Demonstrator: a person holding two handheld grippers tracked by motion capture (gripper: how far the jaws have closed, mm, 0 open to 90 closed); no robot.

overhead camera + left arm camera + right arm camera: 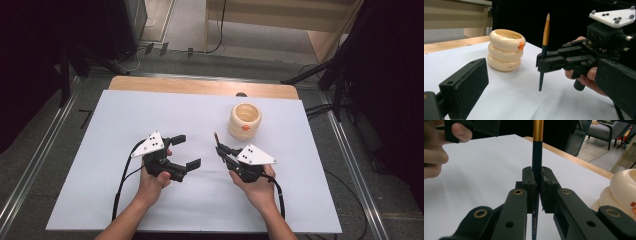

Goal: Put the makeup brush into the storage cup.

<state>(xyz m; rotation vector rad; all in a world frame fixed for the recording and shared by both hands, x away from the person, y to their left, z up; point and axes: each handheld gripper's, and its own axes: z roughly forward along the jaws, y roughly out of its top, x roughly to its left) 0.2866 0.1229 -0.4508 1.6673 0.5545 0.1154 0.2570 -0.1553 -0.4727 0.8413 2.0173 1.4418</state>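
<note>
Seen from above, two hands reach in from the bottom edge over a white counter [100, 165]. At lower centre-left, the left gripper [186, 151] has its jaws spread wide, holding nothing. At lower centre-right, the right gripper [220, 150] has its jaws closed tight on a slim brush [543, 50], dark at the bottom, gold higher up, standing upright above the counter. Farther back, right of centre, a cream ribbed pot [245, 121] with an orange spot stands well apart

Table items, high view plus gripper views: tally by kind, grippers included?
Grippers: 2, left gripper open, right gripper shut on the pencil
Pencil: 1, held upright
Cream ringed holder with orange tab: 1, standing free
Total: 4
</note>
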